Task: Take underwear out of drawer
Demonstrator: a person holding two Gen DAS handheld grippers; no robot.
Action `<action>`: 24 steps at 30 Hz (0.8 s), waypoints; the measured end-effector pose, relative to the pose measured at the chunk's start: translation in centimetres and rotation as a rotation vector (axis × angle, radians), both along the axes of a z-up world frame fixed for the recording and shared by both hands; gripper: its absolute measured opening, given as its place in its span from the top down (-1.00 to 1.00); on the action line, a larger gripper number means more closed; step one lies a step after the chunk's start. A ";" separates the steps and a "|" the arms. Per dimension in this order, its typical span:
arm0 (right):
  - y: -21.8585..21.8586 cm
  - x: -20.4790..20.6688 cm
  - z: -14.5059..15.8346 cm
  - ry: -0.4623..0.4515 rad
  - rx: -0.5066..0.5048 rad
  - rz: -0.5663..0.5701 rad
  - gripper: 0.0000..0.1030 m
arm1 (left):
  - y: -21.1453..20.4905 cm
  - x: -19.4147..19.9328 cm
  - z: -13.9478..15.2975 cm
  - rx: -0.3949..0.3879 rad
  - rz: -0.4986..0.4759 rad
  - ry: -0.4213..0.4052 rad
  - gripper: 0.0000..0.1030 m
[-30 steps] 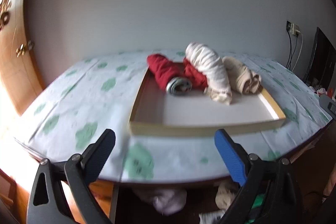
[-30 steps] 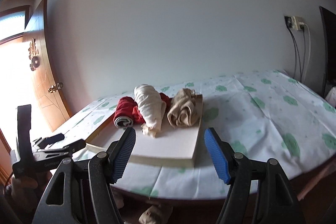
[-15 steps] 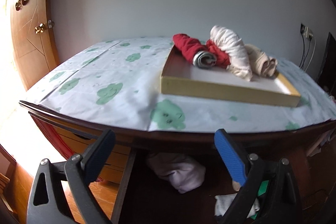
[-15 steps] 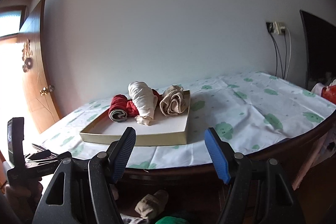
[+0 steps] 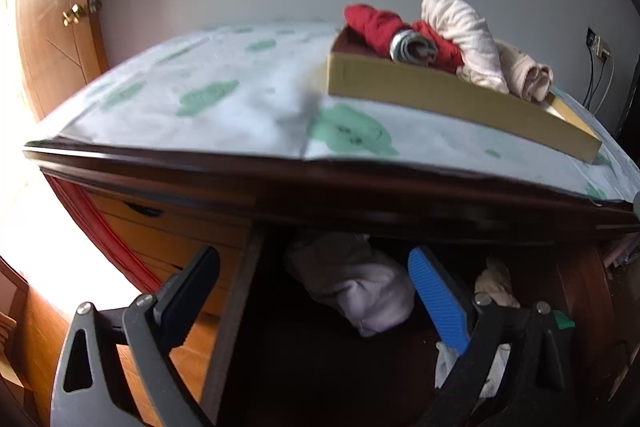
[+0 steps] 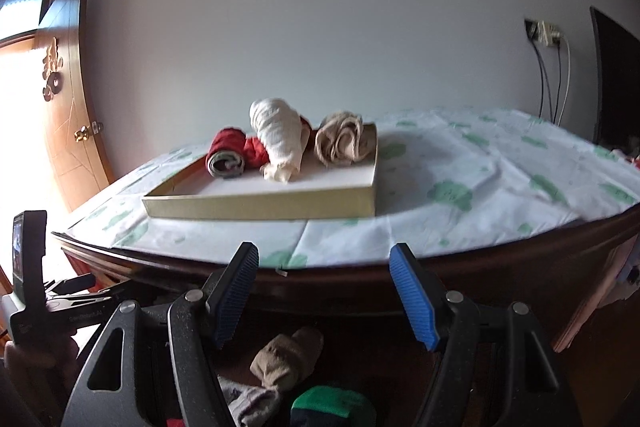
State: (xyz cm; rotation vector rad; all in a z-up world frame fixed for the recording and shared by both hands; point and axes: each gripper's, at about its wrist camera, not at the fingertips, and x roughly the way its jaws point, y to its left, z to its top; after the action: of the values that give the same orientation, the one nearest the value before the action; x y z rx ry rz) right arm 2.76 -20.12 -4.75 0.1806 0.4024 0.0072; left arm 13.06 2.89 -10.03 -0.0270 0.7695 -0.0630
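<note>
Below the table edge an open drawer (image 5: 228, 311) holds rolled underwear. A pale grey roll (image 5: 360, 291) lies in it, just beyond my left gripper (image 5: 316, 287), which is open and empty. In the right wrist view a tan roll (image 6: 288, 355), a grey piece (image 6: 248, 401) and a green-banded dark roll (image 6: 332, 405) lie in the drawer under my right gripper (image 6: 322, 291), also open and empty. On the tabletop a shallow cardboard tray (image 6: 260, 205) carries a red roll (image 6: 228, 153), a cream roll (image 6: 280, 139) and a beige roll (image 6: 344, 141).
A green-patterned cloth (image 6: 480, 167) covers the table, whose dark wooden edge (image 5: 360, 183) overhangs the drawer. A wooden door (image 5: 52, 23) stands at the left, cables and a socket (image 6: 544, 35) at the right wall. The left gripper's handle (image 6: 30, 279) shows in a hand at the lower left.
Both grippers have sunk from above the tabletop to below its edge. The drawer's contents have come into view, and the tray now sits higher in both views. Neither gripper's jaws moved.
</note>
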 end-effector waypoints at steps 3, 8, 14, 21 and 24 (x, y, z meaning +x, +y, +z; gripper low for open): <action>0.4 0.2 -0.8 0.009 -0.004 0.017 -0.36 | -0.2 0.2 -0.4 -0.017 -0.013 0.024 -0.88; 0.8 -0.1 -2.1 0.034 -0.003 0.045 -0.36 | -0.9 -0.5 -1.2 0.007 -0.040 0.043 -0.87; 0.6 -0.3 -2.8 0.078 -0.012 0.041 -0.36 | -2.4 -0.5 -1.7 0.098 -0.050 0.073 -0.85; 0.4 0.2 -3.3 0.136 0.005 0.049 -0.36 | -2.3 -0.8 -2.0 0.119 -0.047 0.096 -0.77; 0.3 0.2 -3.6 0.161 0.016 0.056 -0.36 | -1.7 -0.6 -2.2 0.092 -0.031 0.122 -0.77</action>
State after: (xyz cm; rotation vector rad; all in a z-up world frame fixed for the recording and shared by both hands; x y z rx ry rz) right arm 3.00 -19.80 -8.31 0.1864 0.5677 0.0514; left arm 12.47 1.21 -12.22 0.0687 0.8940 -0.0561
